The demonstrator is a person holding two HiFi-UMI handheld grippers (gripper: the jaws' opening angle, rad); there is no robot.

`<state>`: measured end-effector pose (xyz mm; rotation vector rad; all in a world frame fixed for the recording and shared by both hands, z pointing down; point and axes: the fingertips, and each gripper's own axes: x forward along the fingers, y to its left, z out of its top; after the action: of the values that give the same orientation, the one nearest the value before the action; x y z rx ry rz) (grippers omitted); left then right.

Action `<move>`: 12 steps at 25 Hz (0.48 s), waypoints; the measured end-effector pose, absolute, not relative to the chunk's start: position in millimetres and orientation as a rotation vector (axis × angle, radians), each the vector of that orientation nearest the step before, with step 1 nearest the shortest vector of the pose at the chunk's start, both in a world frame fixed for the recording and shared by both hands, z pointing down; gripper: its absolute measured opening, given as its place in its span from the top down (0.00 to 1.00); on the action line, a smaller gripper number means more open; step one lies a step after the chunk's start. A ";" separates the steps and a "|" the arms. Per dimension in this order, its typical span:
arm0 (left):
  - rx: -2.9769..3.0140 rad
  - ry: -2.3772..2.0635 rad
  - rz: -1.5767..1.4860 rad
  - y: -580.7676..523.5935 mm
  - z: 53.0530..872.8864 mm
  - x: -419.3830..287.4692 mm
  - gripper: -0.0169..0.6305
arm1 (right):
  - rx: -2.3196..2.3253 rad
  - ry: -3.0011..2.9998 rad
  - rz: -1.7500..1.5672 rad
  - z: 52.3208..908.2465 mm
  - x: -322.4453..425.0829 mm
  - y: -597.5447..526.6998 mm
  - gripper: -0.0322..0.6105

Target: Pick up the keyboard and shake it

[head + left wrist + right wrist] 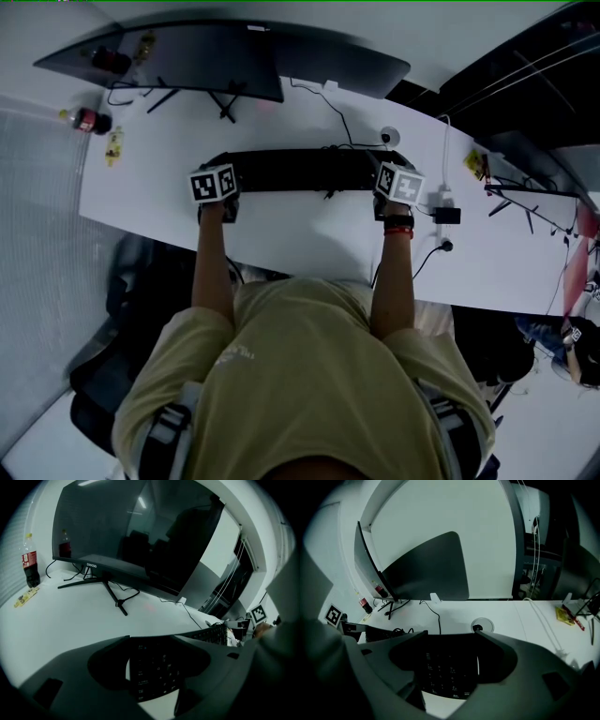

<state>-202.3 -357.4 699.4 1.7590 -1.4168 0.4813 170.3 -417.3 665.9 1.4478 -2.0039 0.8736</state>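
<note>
A black keyboard [300,169] lies crosswise over the white desk [309,230], in front of the monitor. My left gripper [217,187] clasps its left end and my right gripper [396,187] its right end. In the left gripper view the keyboard [155,677] fills the gap between the grey jaws of the left gripper [151,640], and its far end reaches off to the right. The right gripper view shows the keyboard [445,672] the same way, key rows wedged between the jaws of the right gripper [451,634]. Both grippers are shut on it.
A wide dark monitor [225,56] on a spindly stand sits behind the keyboard, with cables trailing from it. A cola bottle [86,120] and a yellow packet [113,145] lie at the desk's far left. A cable grommet [390,136] and a plug adapter [445,214] are on the right.
</note>
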 end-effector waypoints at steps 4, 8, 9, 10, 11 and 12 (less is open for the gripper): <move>1.783 -1.422 0.456 -357.6 684.6 -198.4 0.55 | 1.472 -2.023 0.843 645.3 174.7 -415.5 0.44; 1.802 -1.430 0.420 -355.9 671.6 -195.8 0.55 | 1.486 -2.063 0.804 620.5 174.1 -413.5 0.45; 1.808 -1.434 0.414 -356.1 667.9 -195.5 0.55 | 1.493 -2.073 0.800 616.1 174.3 -413.3 0.45; 1.816 -1.438 0.410 -356.8 663.9 -195.5 0.55 | 1.502 -2.082 0.797 612.4 174.8 -413.2 0.45; 1.824 -1.443 0.408 -357.7 659.8 -195.7 0.55 | 1.512 -2.091 0.795 609.0 175.2 -413.2 0.45; 1.832 -1.448 0.407 -358.9 655.7 -195.9 0.55 | 1.523 -2.100 0.793 605.7 175.7 -413.2 0.45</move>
<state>-195.9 -358.9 655.7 1.8319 -1.4484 0.4070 175.7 -413.2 605.7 1.5230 -2.1004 0.7930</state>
